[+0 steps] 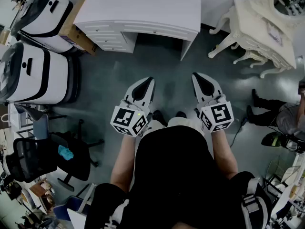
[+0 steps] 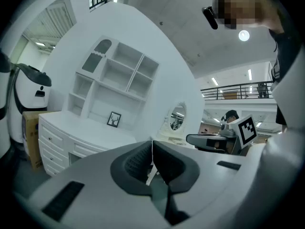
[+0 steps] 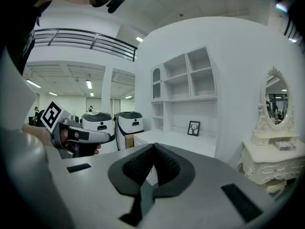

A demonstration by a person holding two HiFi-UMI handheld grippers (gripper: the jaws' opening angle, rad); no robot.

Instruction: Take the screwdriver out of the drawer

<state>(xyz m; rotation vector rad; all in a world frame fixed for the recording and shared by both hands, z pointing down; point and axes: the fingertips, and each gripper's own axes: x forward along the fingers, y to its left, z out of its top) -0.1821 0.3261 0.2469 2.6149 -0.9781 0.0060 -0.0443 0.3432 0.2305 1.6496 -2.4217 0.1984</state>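
Observation:
No screwdriver shows in any view. The white desk (image 1: 138, 11) stands ahead of me across the dark floor, its drawers (image 1: 107, 35) on its left side all closed. The left gripper view shows the same drawers (image 2: 52, 142) under a white shelf unit (image 2: 114, 85). My left gripper (image 1: 148, 82) and right gripper (image 1: 200, 79) are held side by side, well short of the desk, pointing toward it. Both are shut with nothing between the jaws, as the left gripper view (image 2: 152, 149) and the right gripper view (image 3: 153, 151) show.
Two white-and-black machines (image 1: 38, 46) and a cardboard box (image 1: 76, 32) stand left of the desk. An ornate white dressing table (image 1: 267, 27) with an oval mirror (image 3: 276, 99) is at the right. An office chair (image 1: 43, 156) is at my left, a person's legs (image 1: 267, 111) at my right.

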